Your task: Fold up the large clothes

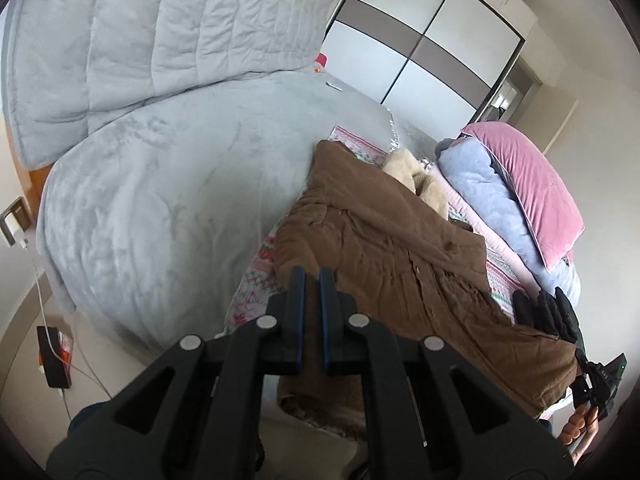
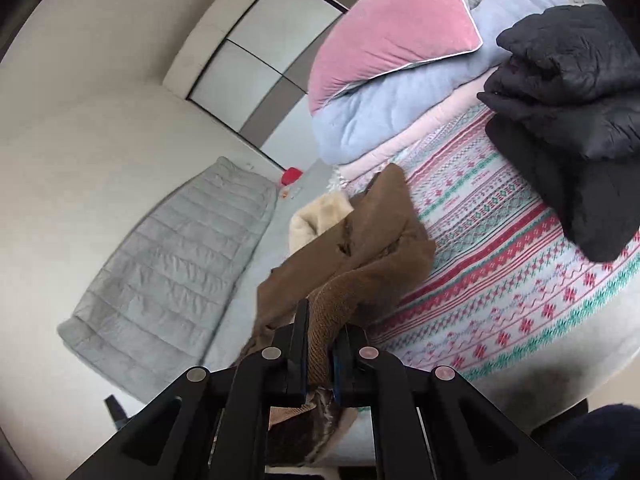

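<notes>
my left gripper (image 1: 313,280) hangs over the near edge of the bed, its two blue-lined fingers close together with only a thin gap between them. brown cloth shows through that gap, but from here i cannot tell whether the fingers pinch it or merely sit above it.

my right gripper (image 2: 320,316) is clamped on a ribbed edge of the large brown quilted coat with the cream fleece lining (image 2: 360,236), with a fold of the fabric rising between the fingers and the furry inner side bunched just below them.

in the left wrist view the coat (image 1: 400,256) lies stretched along the bed on top of the white blanket with red and green knitted-style stripes (image 2: 500,264), its button row facing up and its cream lining spilling out at the far end. the near hem hangs over the bed's edge.

beside the coat lies the pale grey plush quilt (image 1: 168,200), and beyond it a grey channel-stitched padded cover (image 1: 160,32). at the far end of the blanket a pink velvet pillow (image 2: 384,28) sits on a folded light blue fleece blanket (image 2: 384,108). a black puffer jacket (image 2: 568,92) is piled on the striped blanket, apart from the coat.
</notes>
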`<state>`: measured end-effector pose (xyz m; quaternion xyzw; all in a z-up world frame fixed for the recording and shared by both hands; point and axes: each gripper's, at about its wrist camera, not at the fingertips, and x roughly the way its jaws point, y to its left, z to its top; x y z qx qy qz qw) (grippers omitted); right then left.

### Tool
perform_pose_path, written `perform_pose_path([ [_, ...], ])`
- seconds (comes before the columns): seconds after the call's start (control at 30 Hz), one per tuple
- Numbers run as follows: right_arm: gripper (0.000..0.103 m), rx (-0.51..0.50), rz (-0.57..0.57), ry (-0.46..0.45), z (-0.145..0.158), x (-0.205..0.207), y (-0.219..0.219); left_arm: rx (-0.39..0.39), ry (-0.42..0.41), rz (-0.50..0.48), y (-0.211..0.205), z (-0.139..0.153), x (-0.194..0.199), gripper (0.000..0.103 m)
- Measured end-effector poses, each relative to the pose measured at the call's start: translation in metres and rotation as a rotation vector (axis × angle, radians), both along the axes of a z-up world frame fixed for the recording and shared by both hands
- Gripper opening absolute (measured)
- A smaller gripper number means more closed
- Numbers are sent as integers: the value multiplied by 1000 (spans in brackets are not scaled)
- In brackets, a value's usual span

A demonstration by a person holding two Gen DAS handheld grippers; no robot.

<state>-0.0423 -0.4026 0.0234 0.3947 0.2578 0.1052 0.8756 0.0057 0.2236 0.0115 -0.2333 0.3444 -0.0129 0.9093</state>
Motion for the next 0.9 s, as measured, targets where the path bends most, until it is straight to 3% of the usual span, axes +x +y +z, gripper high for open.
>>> perform_pose_path([
  [0.33, 8, 86, -11, 11, -19, 41, -14, -73, 15, 43, 5, -2, 43, 8],
  [0.6, 8, 55, -20, -6, 1, 97, -13, -60, -30, 37, -6, 30, 96, 8],
  [0.9, 8, 44, -4, 37, 8, 180, -14, -35, 3, 20, -4, 33, 170, 8],
])
